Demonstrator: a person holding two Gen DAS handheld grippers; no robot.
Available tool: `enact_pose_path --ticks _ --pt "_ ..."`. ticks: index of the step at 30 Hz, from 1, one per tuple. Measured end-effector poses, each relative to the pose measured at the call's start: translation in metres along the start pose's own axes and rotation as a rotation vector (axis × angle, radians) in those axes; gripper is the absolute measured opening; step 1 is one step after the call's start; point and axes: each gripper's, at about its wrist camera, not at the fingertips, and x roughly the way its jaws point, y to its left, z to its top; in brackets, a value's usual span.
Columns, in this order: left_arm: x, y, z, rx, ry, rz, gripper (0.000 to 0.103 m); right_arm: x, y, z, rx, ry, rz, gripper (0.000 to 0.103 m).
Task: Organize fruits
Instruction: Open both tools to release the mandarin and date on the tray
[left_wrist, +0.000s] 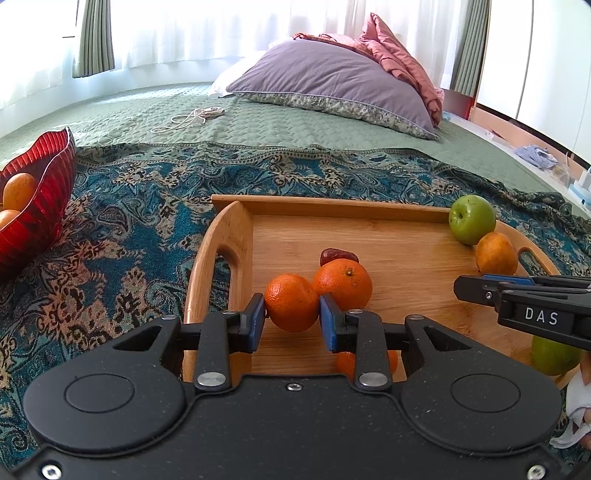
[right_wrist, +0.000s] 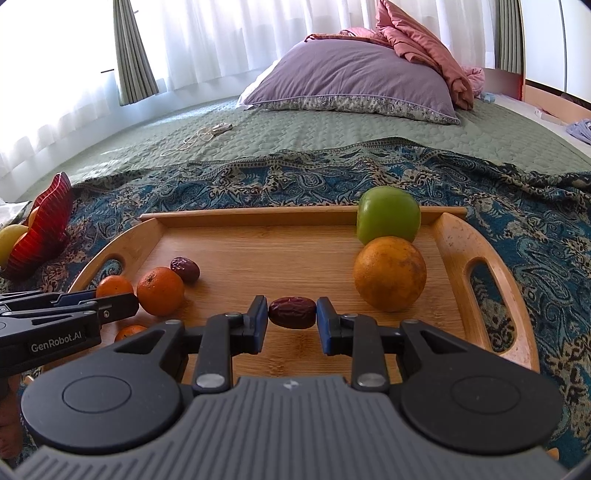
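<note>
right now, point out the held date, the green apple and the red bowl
date (right_wrist: 291, 312), right wrist view, middle of its wrinkled skin between the pads
green apple (right_wrist: 388, 214), right wrist view, centre of its front face
red bowl (left_wrist: 44, 206), left wrist view, ribbed outer wall

mandarin (left_wrist: 291, 308) and date (right_wrist: 292, 312) clamped above wooden tray (right_wrist: 295, 236)
</note>
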Motion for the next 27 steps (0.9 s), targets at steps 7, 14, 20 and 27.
enact_pose_path --ticks 7,14,20,27 --pt "-0.0003 0.0001 -0.001 -0.003 0.001 -0.001 0.03 0.005 -0.0014 -0.0011 0.007 0.007 -0.008 0.034" --pt "-0.0005 0.0001 -0.0016 -0.002 0.0 0.0 0.03 0.0059 -0.0028 -0.003 0.005 0.008 -0.012 0.034" --pt "-0.0016 0.0 -0.0033 0.0 0.006 0.004 0.03 0.0052 -0.0021 -0.0037 0.003 0.008 -0.012 0.036" --pt "-0.0093 -0.0015 -0.0009 0.007 -0.007 0.001 0.033 0.0021 -0.0006 -0.006 -0.008 0.0 -0.011 0.045"
